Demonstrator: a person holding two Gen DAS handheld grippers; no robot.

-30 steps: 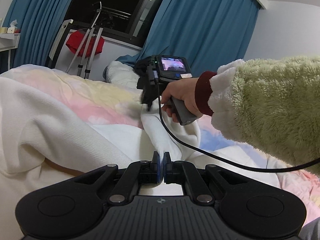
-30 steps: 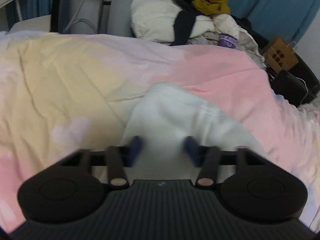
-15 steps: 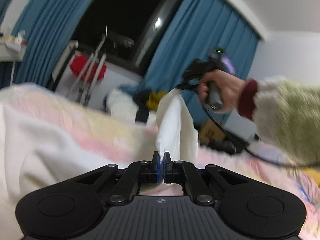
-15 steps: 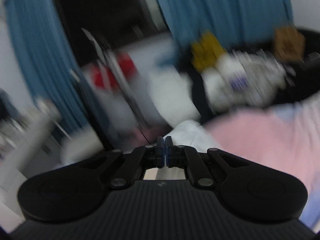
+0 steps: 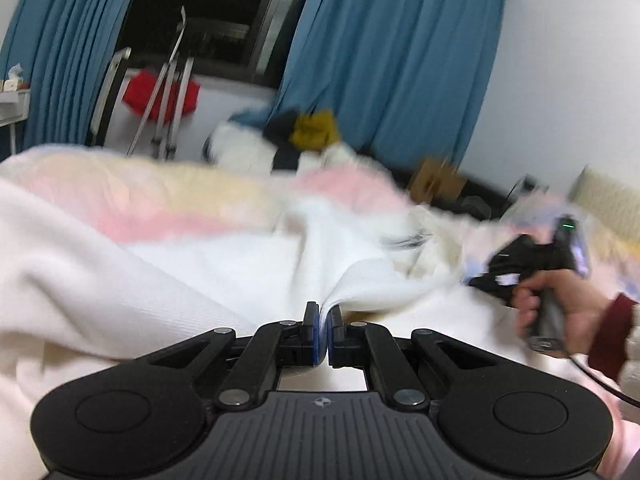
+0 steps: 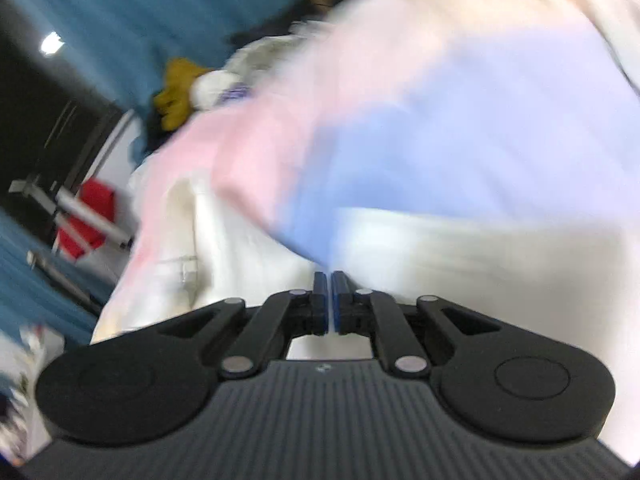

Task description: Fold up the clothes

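Gripping point, left: left gripper (image 5: 323,316) has its jaws closed on a bunched fold of the white garment (image 5: 208,276); cloth fans out from between the blue pads, right at the tips.
Gripping point, right: right gripper (image 6: 330,286) has its jaws pressed together; white cloth lies directly beyond the tips and appears pinched there, though blur hides the exact contact.
Governing relation: seen from the left wrist, the right-hand tool (image 5: 532,258) sits to the right and slightly beyond the left one, low over the bed, with a stretch of garment spanning between them. That span runs left to right across the view, and it looks like the edge the next fold turns on.
Nearer hand: left, for the bulk of the cloth; right, for the outer end.
Garment appearance: white, ribbed knit, thick and soft, rumpled in broad rolls; not yet flat.
Garment location: on the pastel bedspread (image 5: 168,200), pink, yellow and blue.
Far field: clothes pile (image 5: 296,140) and blue curtains (image 5: 392,56).
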